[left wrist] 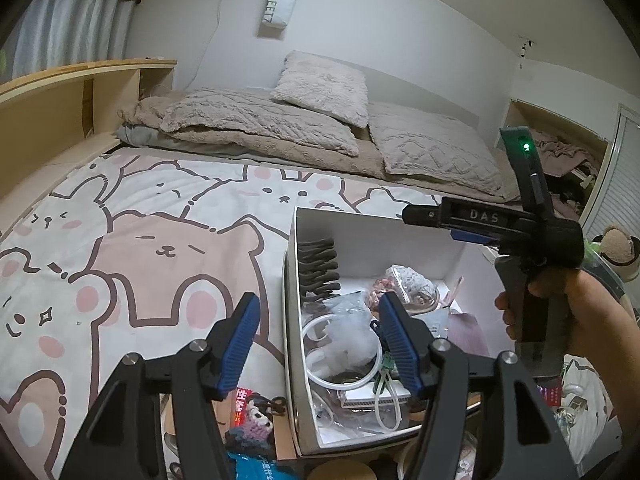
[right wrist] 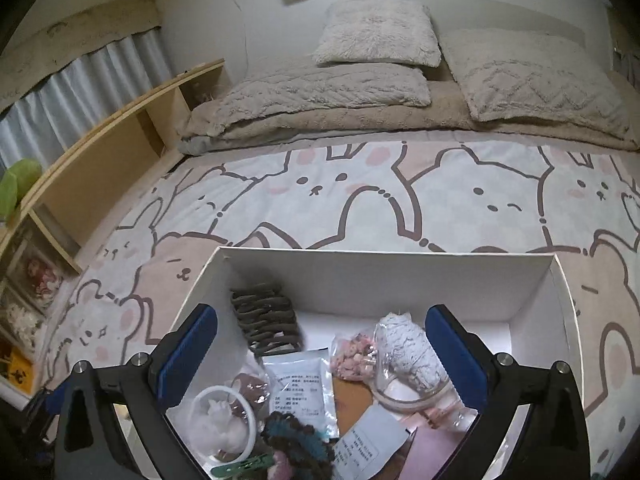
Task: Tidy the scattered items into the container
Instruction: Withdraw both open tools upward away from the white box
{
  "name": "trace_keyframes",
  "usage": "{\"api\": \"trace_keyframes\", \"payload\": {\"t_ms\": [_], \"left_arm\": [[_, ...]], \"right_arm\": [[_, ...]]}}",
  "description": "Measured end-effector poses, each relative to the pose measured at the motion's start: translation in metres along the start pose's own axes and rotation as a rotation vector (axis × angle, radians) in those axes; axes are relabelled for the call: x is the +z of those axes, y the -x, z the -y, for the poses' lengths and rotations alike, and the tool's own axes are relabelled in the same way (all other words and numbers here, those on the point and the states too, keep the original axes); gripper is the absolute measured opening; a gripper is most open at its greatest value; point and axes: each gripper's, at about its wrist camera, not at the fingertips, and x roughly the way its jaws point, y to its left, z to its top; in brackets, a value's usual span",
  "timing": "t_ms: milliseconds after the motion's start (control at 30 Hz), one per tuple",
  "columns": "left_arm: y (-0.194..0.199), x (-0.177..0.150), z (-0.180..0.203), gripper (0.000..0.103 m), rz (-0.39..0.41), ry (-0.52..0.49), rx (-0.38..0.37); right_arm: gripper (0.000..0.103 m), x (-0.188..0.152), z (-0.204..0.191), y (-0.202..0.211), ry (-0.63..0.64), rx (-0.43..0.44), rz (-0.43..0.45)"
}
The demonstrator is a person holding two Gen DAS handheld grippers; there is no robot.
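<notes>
Cardboard, white and open-topped, makes up the box (right wrist: 400, 276) that sits on the bed (right wrist: 440, 200), straight ahead of and below the right tongs (right wrist: 322, 356) and off to the right of the left tongs (left wrist: 320, 344). Both sets of tongs stand wide apart with nothing between their blue pads; the right tongs hang over the box's near edge, and the left tongs straddle its left wall.

Inside the box, ahead of the right tongs, lie a dark hair claw (right wrist: 266, 320), a white ring (right wrist: 224, 420) over pale stuffing, a printed pouch (right wrist: 298, 392), a bag of grey yarn (right wrist: 408, 350) and a small bag of pink bits (right wrist: 352, 356). A knitted piece (right wrist: 298, 444) rests at the near end, between the right tongs' arms.

Outside, just below the left tongs, a small knitted doll (left wrist: 256, 420) and a blue packet (left wrist: 260, 468) lie loose beside the box.

By the look of it, a drop into the box is just finished and the tidying is well along. The next move calls for lowering the left tongs onto the doll, closing on its soft body, and lifting it over the wall.
</notes>
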Motion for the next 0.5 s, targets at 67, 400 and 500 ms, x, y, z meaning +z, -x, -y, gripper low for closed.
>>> {"api": "trace_keyframes", "payload": {"t_ms": [67,400,500], "left_arm": [[0.001,0.000,0.000,0.062,0.001,-0.001,0.000],[0.007,-0.001,0.009,0.062,-0.006,-0.020,-0.005],[0.009,-0.002,0.011,0.062,-0.010,-0.024,-0.006]], "right_arm": [[0.103,0.000,0.000,0.003,-0.001,0.004,0.002],[0.103,-0.006,-0.005,0.034,0.010,0.041,0.016],[0.103,-0.011,-0.007,0.044,0.030,0.064,0.013]]}}
